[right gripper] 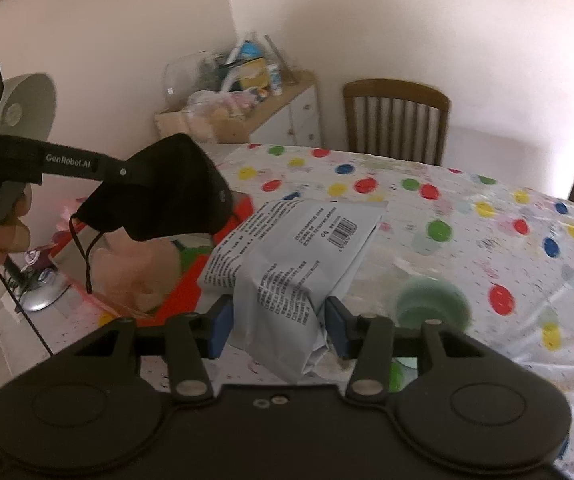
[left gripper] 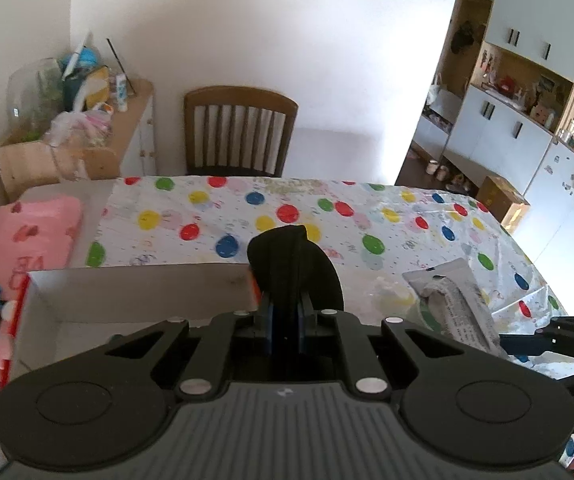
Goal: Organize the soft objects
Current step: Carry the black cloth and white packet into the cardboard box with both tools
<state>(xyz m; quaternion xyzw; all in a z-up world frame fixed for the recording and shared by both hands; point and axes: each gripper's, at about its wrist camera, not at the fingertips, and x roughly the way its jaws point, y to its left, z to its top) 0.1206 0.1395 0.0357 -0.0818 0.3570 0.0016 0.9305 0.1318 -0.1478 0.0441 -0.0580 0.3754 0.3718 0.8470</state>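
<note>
A black face mask [left gripper: 293, 268] is pinched upright in my left gripper [left gripper: 285, 320], which is shut on it above the near wall of a white cardboard box [left gripper: 127, 292]. In the right wrist view the same black mask [right gripper: 167, 188] hangs from the left gripper [right gripper: 127, 172], its ear loop dangling. My right gripper [right gripper: 279, 328] is shut on a grey-white printed packet [right gripper: 287, 256] with a barcode, blue pads [right gripper: 219, 328] on both sides. The packet [left gripper: 455, 304] also shows at the right of the left wrist view, lifted off the table.
A polka-dot tablecloth [left gripper: 327, 216] covers the table, with a wooden chair [left gripper: 239, 132] behind it. Folded pink cloth [left gripper: 27, 232] lies left of the box. A green round item [right gripper: 431, 304] sits on the cloth. A cluttered cabinet [left gripper: 87, 120] stands in the corner.
</note>
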